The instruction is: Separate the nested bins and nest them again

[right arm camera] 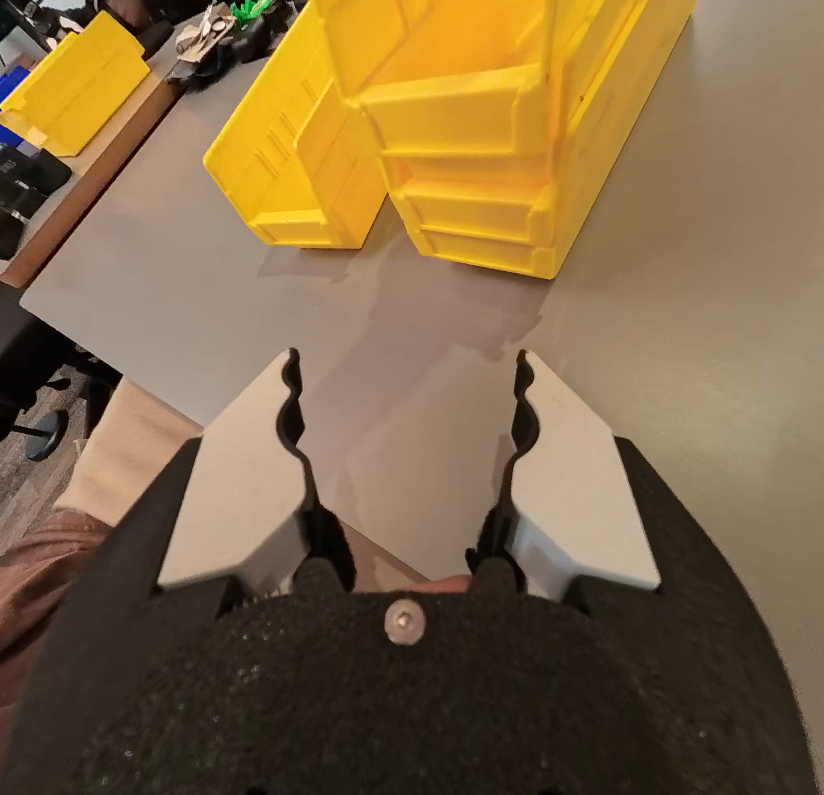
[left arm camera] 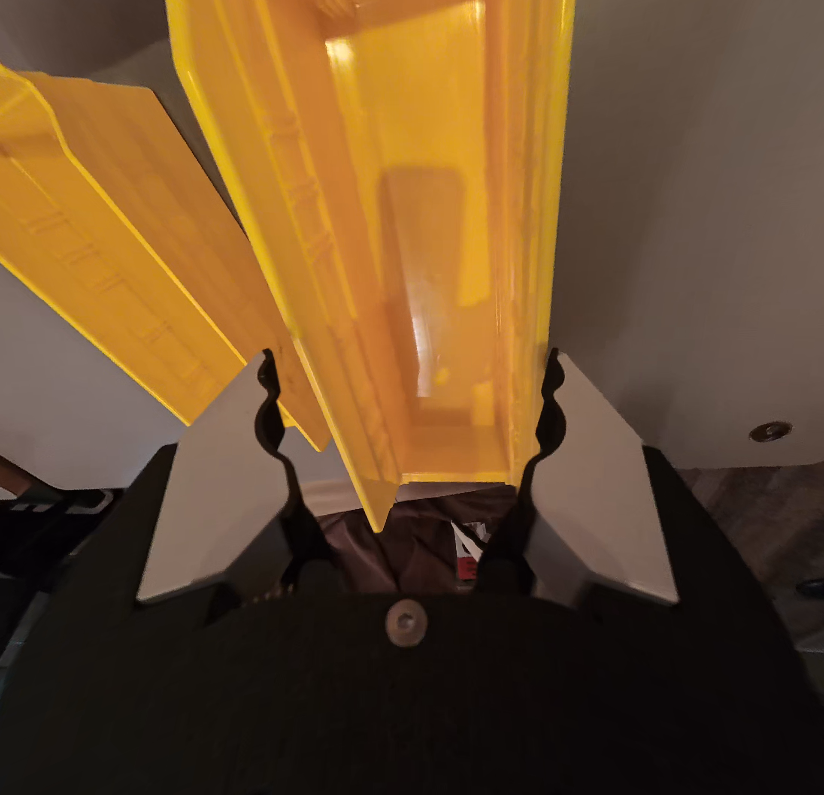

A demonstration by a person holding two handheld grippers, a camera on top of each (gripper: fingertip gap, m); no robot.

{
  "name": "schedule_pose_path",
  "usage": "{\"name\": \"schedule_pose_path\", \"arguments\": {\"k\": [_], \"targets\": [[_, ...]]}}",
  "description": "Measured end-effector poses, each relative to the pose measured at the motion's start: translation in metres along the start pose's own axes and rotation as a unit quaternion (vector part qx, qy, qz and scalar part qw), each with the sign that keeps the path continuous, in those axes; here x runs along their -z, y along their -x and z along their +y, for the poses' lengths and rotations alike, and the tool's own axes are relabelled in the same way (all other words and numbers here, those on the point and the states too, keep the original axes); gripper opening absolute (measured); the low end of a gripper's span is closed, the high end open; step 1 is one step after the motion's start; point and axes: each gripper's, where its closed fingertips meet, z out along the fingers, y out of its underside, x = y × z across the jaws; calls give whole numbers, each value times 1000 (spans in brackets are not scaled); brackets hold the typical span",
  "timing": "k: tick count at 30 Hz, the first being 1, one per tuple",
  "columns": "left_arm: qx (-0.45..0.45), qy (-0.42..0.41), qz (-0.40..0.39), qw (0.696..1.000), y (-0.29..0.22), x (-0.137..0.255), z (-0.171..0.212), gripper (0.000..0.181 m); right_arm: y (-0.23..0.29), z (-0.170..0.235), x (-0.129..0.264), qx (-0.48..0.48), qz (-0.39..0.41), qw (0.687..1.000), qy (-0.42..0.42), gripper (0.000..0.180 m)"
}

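In the left wrist view I look along the inside of a yellow bin [left arm camera: 423,194]. Its near end lies between the wide-apart fingers of my left gripper [left arm camera: 410,354]; the right finger touches its wall and the left finger stands just off it. A second yellow bin [left arm camera: 111,221] lies to the left. In the right wrist view a blurred, tilted top bin [right arm camera: 446,105] sits above a nested stack of yellow bins [right arm camera: 481,212]. A single bin [right arm camera: 285,158] stands left of the stack. My right gripper [right arm camera: 408,354] is open and empty, well short of the bins.
The bins stand on a grey table [right arm camera: 223,305], whose left edge is near. Another yellow bin [right arm camera: 76,87] lies on a brown table far left, with clutter [right arm camera: 209,38] behind. An office chair base [right arm camera: 40,435] stands on the floor. A person's sleeve [right arm camera: 35,573] is at lower left.
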Motion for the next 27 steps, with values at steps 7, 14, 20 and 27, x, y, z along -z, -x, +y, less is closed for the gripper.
{"name": "schedule_pose_path", "arguments": {"k": [7,14,20,27], "targets": [[-102,-87,35,990,13,26,13,100,-3,-19,4,39,60,996,-56,91],[-170,-307,217,911,28,22,100,90,-31,-45,18,45,153,980,-123,74],[-94,-392,363,840,12,-36,129,63,-54,-92,-1,12,168,973,-160,53],[-71,-482,340,804,-1,-39,112,44,-66,-138,-30,91,242,956,-140,36]]}}
